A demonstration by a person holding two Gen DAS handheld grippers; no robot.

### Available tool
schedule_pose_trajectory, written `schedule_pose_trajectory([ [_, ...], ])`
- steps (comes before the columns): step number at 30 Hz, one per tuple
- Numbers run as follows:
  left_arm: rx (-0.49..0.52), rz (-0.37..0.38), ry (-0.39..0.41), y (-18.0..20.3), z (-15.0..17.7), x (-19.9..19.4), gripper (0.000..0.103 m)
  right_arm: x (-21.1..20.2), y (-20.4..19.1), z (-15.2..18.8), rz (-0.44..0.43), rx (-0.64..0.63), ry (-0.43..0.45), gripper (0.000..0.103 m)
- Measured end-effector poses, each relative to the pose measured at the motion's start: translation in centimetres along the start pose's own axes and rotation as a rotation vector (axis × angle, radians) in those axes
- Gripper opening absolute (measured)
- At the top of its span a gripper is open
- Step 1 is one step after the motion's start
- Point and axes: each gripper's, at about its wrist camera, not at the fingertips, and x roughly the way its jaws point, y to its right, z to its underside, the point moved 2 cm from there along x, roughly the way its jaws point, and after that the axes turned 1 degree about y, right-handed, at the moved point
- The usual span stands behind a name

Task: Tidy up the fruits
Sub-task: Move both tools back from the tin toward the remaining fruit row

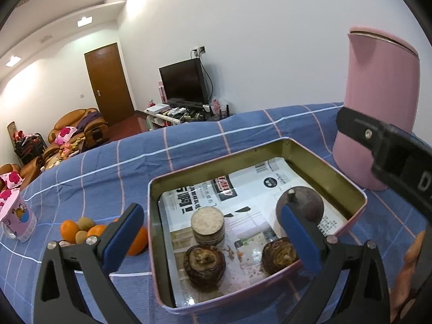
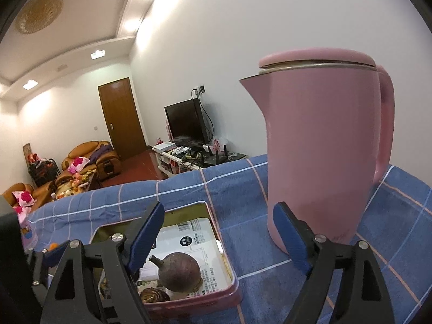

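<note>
An open pink tin (image 1: 359, 202), lined with printed paper, sits on the blue checked cloth. In it lie a round dark purple fruit (image 1: 305, 205) with a stem, two brown opened fruit shells (image 1: 204, 266) and a stack of round discs (image 1: 208, 224). My left gripper (image 1: 213, 240) hangs over the tin, open, with nothing held. Oranges (image 1: 68, 229) and kiwis (image 1: 85, 222) are piled left of the tin. My right gripper (image 2: 218, 239) is open over the tin's right corner (image 2: 224, 256), empty, with the purple fruit (image 2: 179, 271) below its left finger.
A tall pink kettle (image 2: 324, 148) stands right of the tin, close to my right gripper's right finger (image 2: 290, 239). A pink cartoon cup (image 1: 19, 218) stands at the far left. The cloth's far edge (image 1: 216, 124) drops off toward a room with sofas and a television.
</note>
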Motion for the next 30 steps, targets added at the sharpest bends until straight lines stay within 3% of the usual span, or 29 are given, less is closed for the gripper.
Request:
schedule_pose_trajectory([
  [8, -0.026, -0.065, 0.03, -2.7, 0.7, -1.0, 0.103, 0.0, -1.3, 0.8, -0.017, -0.051, 0.008, 0.084],
  [16, -0.084, -0.07, 0.004, -5.2, 1.5, -1.1, 0.103, -0.1, -2.7, 1.5, -0.04, -0.052, -0.001, 0.084],
  [30, -0.06, -0.074, 0.044, -5.0, 2.0, -2.2, 0.103, -1.2, -5.6, 2.3, -0.043, -0.125, 0.03, 0.084],
])
